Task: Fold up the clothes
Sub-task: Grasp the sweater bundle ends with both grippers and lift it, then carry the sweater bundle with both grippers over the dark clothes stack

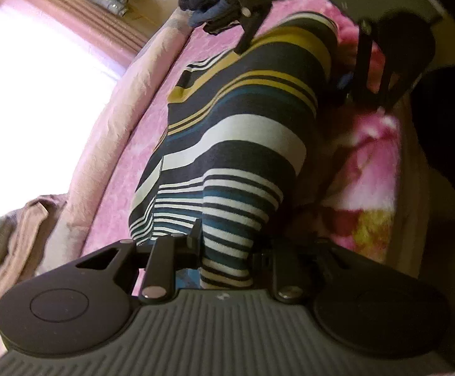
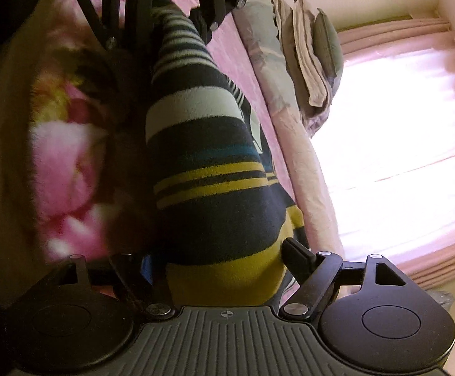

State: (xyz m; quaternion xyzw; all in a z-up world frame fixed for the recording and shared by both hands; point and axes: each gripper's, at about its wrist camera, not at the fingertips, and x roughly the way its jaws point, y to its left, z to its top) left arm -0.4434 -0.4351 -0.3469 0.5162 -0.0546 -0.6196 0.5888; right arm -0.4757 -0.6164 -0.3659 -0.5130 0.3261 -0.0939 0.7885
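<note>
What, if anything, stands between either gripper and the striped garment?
Nothing visible does. The left gripper is already shut on one end of the striped garment and the right gripper on the other, with the cloth stretched between them above the bed.

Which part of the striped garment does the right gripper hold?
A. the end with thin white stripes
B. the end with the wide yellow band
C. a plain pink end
B: in the right wrist view the right gripper closes on the striped garment at its wide yellow band.
</note>
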